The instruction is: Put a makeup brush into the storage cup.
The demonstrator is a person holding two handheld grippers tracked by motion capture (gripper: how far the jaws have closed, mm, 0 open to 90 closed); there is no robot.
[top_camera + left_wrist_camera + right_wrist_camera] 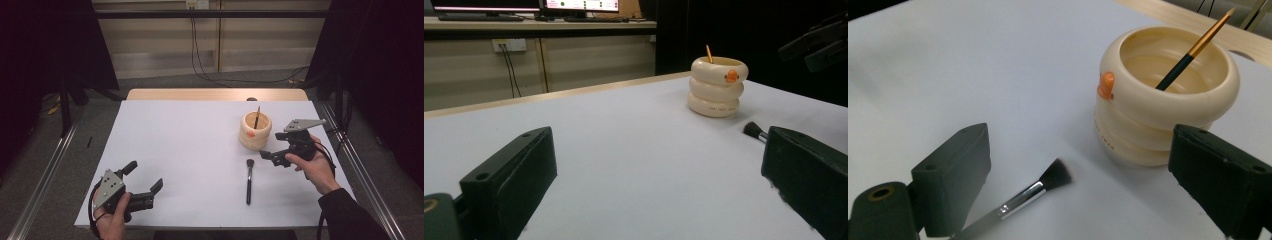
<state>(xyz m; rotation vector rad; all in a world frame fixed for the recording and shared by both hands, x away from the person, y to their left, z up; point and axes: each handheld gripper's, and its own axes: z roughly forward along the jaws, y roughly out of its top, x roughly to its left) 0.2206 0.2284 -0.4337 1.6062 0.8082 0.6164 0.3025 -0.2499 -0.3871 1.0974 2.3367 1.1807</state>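
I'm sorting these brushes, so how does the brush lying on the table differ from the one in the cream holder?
The brush on the table lies flat, while the brush in the holder leans tilted inside the cream holder. The lying one shows its dark bristle head and silver collar; the other shows a gold handle tip, its bristles hidden. Both have dark handles.

White-topped table, two things on it.
The table (190, 150) carries a cream ringed cup (255, 131) toward its far right, and a makeup brush (249, 174) lies flat just in front of the cup.
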